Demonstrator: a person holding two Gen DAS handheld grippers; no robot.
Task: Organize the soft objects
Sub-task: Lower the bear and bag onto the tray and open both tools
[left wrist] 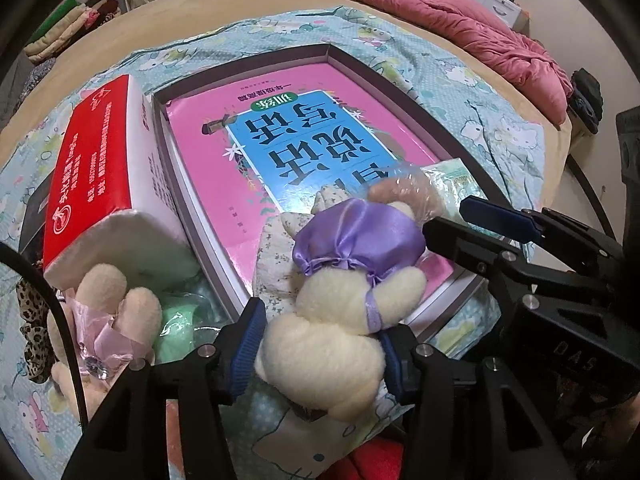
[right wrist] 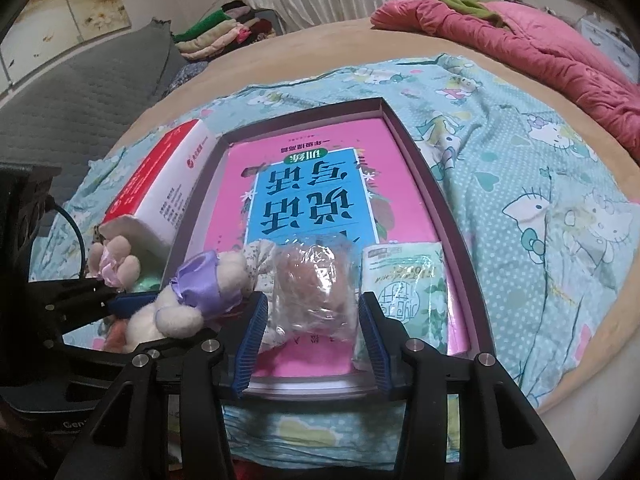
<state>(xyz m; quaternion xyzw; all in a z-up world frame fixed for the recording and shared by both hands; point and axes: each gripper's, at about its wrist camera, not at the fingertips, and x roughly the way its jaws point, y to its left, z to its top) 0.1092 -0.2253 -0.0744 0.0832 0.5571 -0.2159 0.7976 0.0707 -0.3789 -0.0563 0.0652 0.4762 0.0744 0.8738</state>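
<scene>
While both grippers work the near edge of the tray [right wrist: 460, 216], here is how the soft stuff should handle.

Left gripper [left wrist: 316, 350]: jaws apart around the cream plush with the purple satin dress [left wrist: 340, 308]. The pads flank its lower body, but I cannot tell if they press or only touch. The plush lies across the tray's near-left rim, half on the pink book [left wrist: 208, 144] inside. My read: very light, fully compressible, fuzzy pile grips well. The satin is slippery, so take it on the body below the dress, not on the fabric.

Right gripper [right wrist: 312, 340]: jaws apart, either side of the plastic-wrapped plush [right wrist: 316, 284] standing on the book at the near end. No clear pad contact. Likely light, but the film is slick and crinkly, so it may slide or deform. Squeeze across the middle of the bulk, not the loose film on top.

Green tissue pack [right wrist: 408, 288] lies just right of it in the tray: soft, flat, wrapper also slick.

Second plush with a pink bow [left wrist: 108, 308] lies outside the tray, near-left, against the red-and-white box [left wrist: 92, 164]. Same handling as the first.
</scene>
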